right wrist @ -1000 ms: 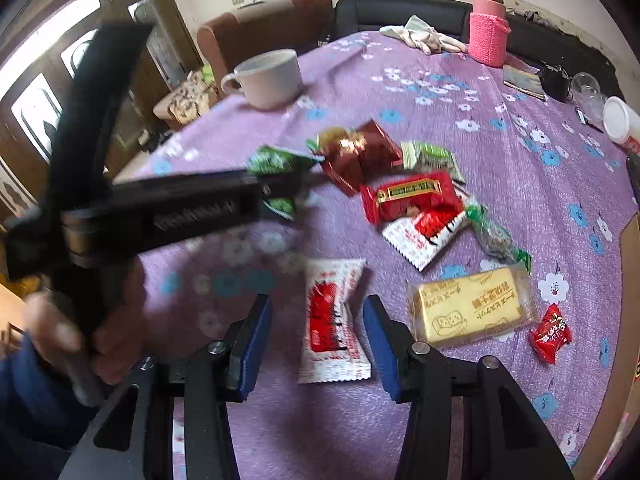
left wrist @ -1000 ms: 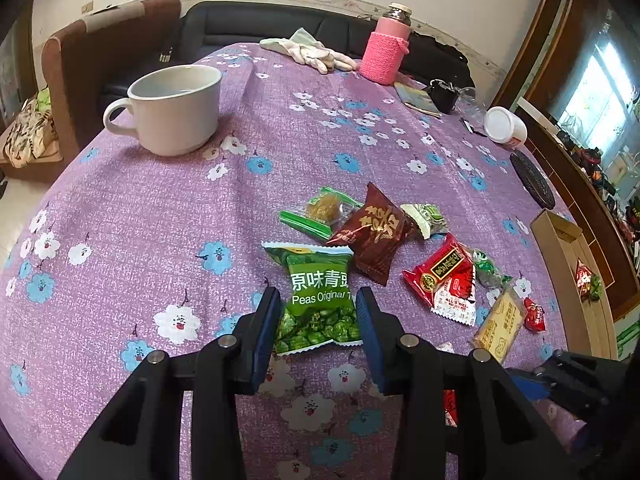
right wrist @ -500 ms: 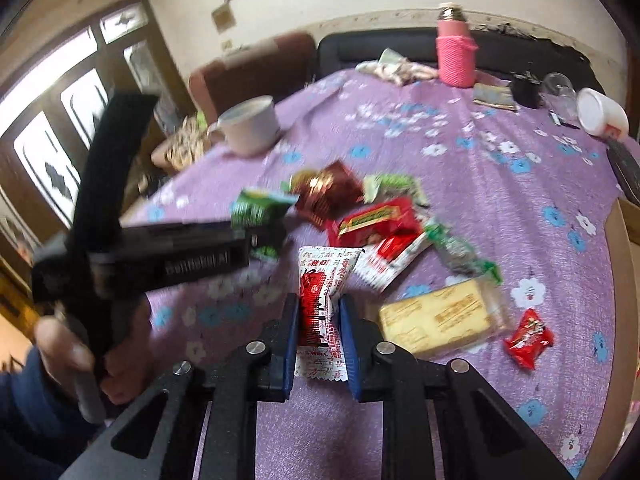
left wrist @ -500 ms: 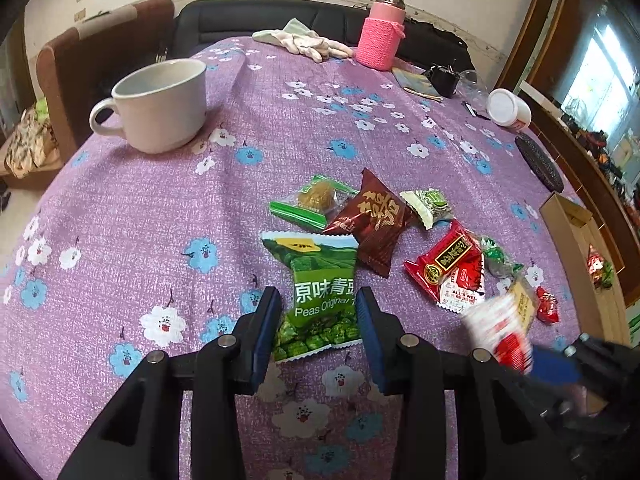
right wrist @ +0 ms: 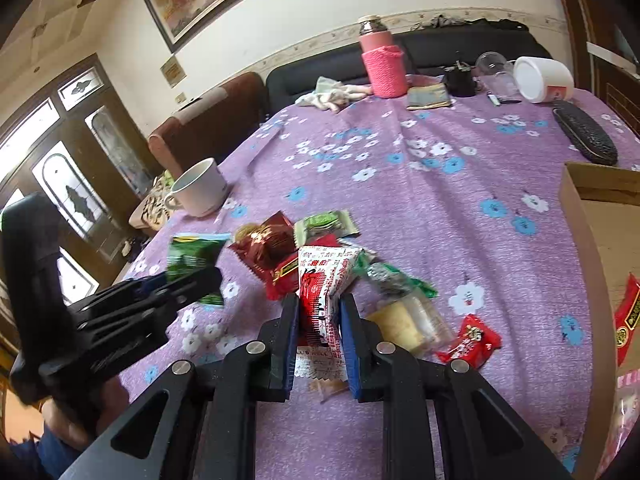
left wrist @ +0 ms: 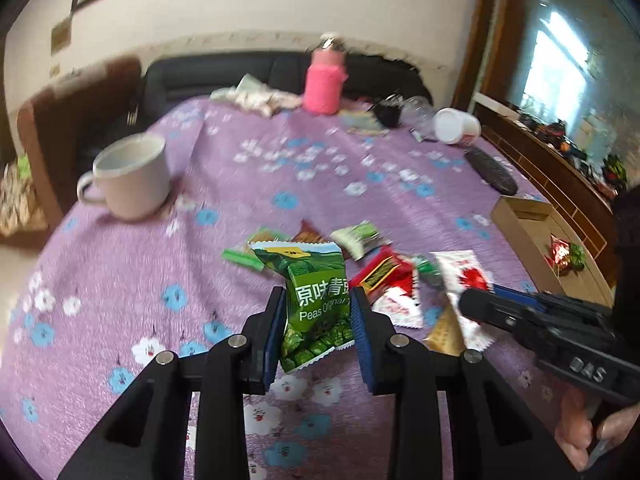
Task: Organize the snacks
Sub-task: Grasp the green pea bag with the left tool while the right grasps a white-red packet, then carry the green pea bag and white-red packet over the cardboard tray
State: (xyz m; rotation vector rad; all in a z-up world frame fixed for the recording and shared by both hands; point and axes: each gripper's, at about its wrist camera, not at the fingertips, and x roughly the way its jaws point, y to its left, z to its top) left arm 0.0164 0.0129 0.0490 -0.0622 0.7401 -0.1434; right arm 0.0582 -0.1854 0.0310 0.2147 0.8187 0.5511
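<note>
White mug (left wrist: 130,178): stands upright near the table's left edge, well apart from the snacks.
Table (left wrist: 100,280): covered with a purple flowered cloth.
Left gripper (left wrist: 318,312): its jaws have just been closing; the blue pads now press both sides of the green pea packet (left wrist: 316,300), which sits upright between them, its bottom corner clear of the cloth.
Loose snacks (left wrist: 384,272): a small heap in the middle of the table, just behind the pea packet, with a dark red packet (right wrist: 266,246), a pale green packet (right wrist: 324,224), a red packet with a yellow label and a clear green-ended wrapper.
Right gripper (right wrist: 320,312): jaws narrow, clamped on the red-and-white sachet (right wrist: 322,280), which stands up between the pads above the heap.
Yellow biscuit pack (right wrist: 404,320): lies flat just right of the right gripper's pads.
Small red candy (right wrist: 470,340): on the cloth beside the biscuit pack, toward the right edge.
Cardboard box (left wrist: 520,224): at the table's right edge, open on top, with a red and green sweet inside.
Pink bottle (right wrist: 382,60): upright at the far edge, beside a crumpled cloth (right wrist: 332,94).
Black case (right wrist: 586,132): near the far right corner.
</note>
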